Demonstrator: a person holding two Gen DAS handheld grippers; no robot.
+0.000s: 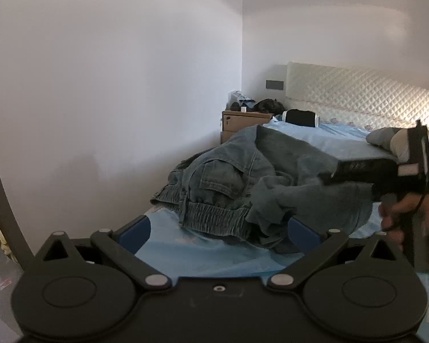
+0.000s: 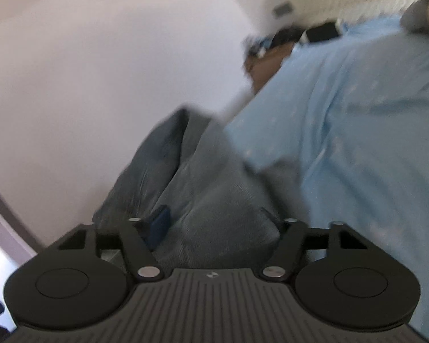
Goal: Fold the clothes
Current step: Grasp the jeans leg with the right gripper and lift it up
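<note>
Denim fills the middle of the left wrist view: the jeans [image 1: 223, 183] lie crumpled in a heap on the bed [image 1: 214, 257], which is covered by a pale blue sheet, with the elastic waistband toward the lower centre of the frame and a flap pocket facing up. At the bottom of that frame the left gripper [image 1: 218, 228] sits with its blue fingers [image 1: 137, 231] spread wide apart, nothing between them — the right-hand finger lies just beside the near edge of the heap, the left-hand one over bare sheet. At the right edge a hand [image 1: 409, 217] holds the right gripper [image 1: 326, 175], whose black body reaches in across the top of the jeans; whether its tip touches cloth cannot be told from this side.

The right wrist view is blurred. Its lower centre shows the right gripper [image 2: 214, 225] with grey-blue denim [image 2: 203, 200] bunched between its fingers [image 2: 158, 224]; the fingers stand fairly wide, and the blur leaves it unclear whether they pinch the cloth or only sit around it. Blue sheet [image 2: 357, 143] takes up the right half of that frame, white wall the left.

Back in the left wrist view, the upper right holds a quilted cream headboard [image 1: 357, 91], with a black roll [image 1: 300, 117] capped in white and a grey pillow [image 1: 386, 140] below it on the bed. A wooden nightstand [image 1: 243, 123] stands in the corner at centre frame — dark clutter on top, too small to make out.
</note>
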